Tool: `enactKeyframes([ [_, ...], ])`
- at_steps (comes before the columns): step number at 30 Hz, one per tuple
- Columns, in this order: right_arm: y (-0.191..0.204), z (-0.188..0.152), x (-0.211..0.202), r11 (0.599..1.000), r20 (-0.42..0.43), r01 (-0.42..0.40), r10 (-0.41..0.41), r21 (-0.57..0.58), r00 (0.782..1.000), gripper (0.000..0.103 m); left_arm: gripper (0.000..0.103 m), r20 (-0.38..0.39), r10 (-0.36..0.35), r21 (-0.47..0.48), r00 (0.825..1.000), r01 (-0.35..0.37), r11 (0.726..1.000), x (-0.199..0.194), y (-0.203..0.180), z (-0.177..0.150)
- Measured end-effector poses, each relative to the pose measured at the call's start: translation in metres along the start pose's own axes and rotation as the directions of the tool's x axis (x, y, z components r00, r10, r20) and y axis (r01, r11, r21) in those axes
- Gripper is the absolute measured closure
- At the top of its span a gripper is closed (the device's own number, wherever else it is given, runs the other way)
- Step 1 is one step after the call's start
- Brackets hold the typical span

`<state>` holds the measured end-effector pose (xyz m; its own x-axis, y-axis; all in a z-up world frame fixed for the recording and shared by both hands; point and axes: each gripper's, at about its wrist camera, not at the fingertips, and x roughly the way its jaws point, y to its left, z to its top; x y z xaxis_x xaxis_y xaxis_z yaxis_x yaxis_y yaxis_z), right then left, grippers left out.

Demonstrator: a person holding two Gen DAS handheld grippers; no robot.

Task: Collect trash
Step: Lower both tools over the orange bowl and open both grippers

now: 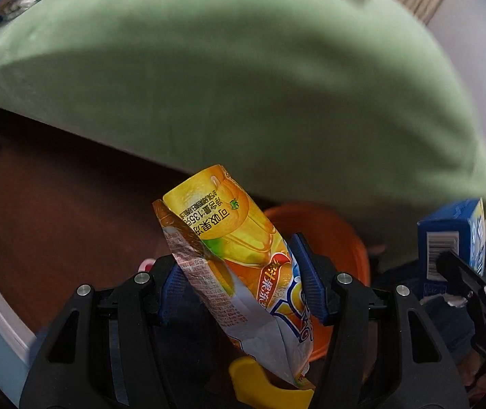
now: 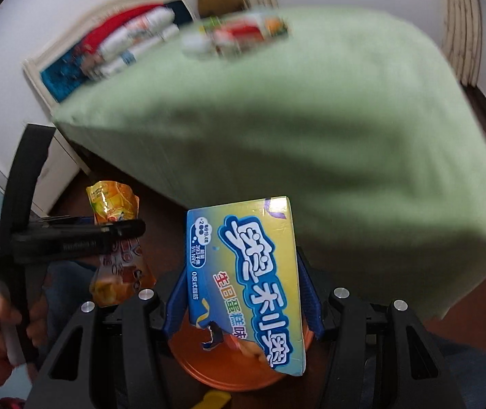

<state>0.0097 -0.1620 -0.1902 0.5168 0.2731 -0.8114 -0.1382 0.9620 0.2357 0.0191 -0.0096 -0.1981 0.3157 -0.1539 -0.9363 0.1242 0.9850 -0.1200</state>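
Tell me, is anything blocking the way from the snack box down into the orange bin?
Nothing visible is. The snack box, held in the right gripper, hangs just above the open orange bin, with no lid or object between them.

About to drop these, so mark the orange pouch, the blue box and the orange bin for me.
orange pouch [image 1: 239, 255]: left wrist view, middle of its printed front.
blue box [image 2: 253, 272]: right wrist view, centre of its printed face.
orange bin [image 2: 222, 371]: right wrist view, bare inside below the box.

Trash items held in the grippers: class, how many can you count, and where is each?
2. An orange jelly pouch sits between the left gripper fingers; a blue-and-yellow snack box sits in the right gripper. Both hang above an orange bin. Blurred wrappers on the bed may be more.
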Motion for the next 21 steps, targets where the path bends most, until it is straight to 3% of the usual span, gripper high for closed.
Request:
enactKeyframes([
  [6, -0.019, -0.021, 0.064, 0.997, -0.171, 0.052, -0.042, 0.054, 0.984, 0.048, 0.046, -0.119, 0.050, 0.024, 0.992, -0.048, 0.999, 0.073, -0.020, -0.013],
  [11, -0.031, -0.024, 0.085, 0.994, -0.225, 0.082, -0.063, 0.076, 0.972, 0.046, 0.045, -0.182, 0.080, 0.046, 0.980, -0.073, 0.996, 0.108, -0.028, -0.020],
  [14, -0.030, -0.024, 0.091, 0.994, -0.236, 0.080, -0.059, 0.078, 0.970, 0.040, 0.042, -0.201, 0.093, 0.074, 0.975, -0.080, 0.994, 0.115, -0.035, -0.022],
  [15, -0.030, -0.024, 0.092, 0.994, -0.240, 0.080, -0.059, 0.080, 0.969, 0.025, 0.035, -0.204, 0.095, 0.084, 0.974, -0.079, 0.993, 0.116, -0.037, -0.022],
  [16, -0.030, -0.024, 0.094, 0.993, -0.244, 0.083, -0.061, 0.081, 0.968, 0.018, 0.027, -0.204, 0.102, 0.092, 0.974, -0.085, 0.992, 0.114, -0.039, -0.021],
  [21, -0.028, -0.020, 0.092, 0.993, -0.229, 0.088, -0.068, 0.081, 0.971, 0.015, 0.021, -0.176, 0.143, 0.117, 0.974, -0.124, 0.985, 0.107, -0.038, -0.021],
])
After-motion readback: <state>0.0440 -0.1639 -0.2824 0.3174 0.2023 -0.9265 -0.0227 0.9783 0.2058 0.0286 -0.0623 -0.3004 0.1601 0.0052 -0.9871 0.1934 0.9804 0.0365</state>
